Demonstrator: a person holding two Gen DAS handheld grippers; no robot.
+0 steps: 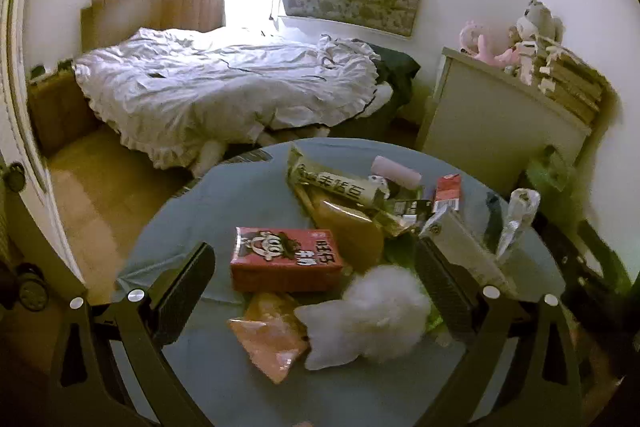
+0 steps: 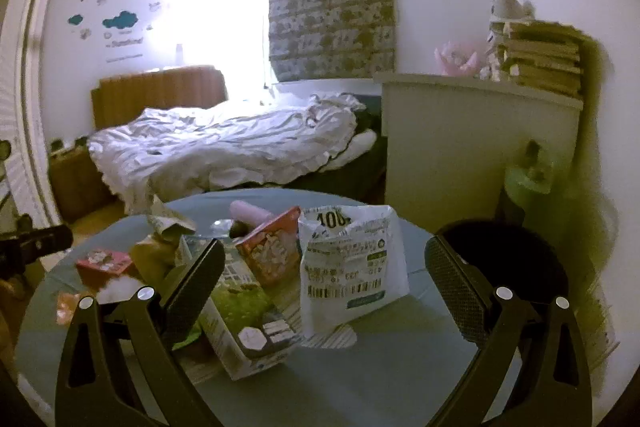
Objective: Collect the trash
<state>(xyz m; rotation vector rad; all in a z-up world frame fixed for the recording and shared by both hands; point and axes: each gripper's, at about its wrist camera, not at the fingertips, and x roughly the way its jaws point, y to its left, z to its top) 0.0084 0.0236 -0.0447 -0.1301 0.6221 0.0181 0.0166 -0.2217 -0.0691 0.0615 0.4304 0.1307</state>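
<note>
Trash is all piled on the round table (image 1: 192, 211), nothing grabbed yet imo.

Left gripper (image 1: 316, 275): fingers spread wide, nothing pinched. Between the fingers sits the red drink carton (image 1: 286, 259), w/ a crumpled white tissue (image 1: 372, 319) just below it, closer to the right finger (image 1: 444, 287). An orange wrapper (image 1: 272, 335) lies flat on the table btwn the finger bases. Past the carton, further out, a long snack wrapper (image 1: 336, 183) and a pink roll (image 1: 396, 173) can be seen.

Right gripper (image 2: 326, 275): also spread wide, holding nothing. A white plastic bag w/ barcode (image 2: 352, 259) stands btwn the fingers, nearer the middle. A green milk carton (image 2: 236, 323) lies on its side against the left finger (image 2: 196, 279), and a red snack box (image 2: 272, 251) is tucked behind it.

For the step itself: prob one piece per gripper should be picked, not the whole heap. The tissue is soft, so it should be closed on near its middle or it'll just slip out. The bag is floppy and upright, so a pinch on its top edge is likely safer than squeezing the sides. A dark round thing (image 2: 504, 259), maybe a bin, is seen past the right finger of the right gripper, can't tell for sure.
</note>
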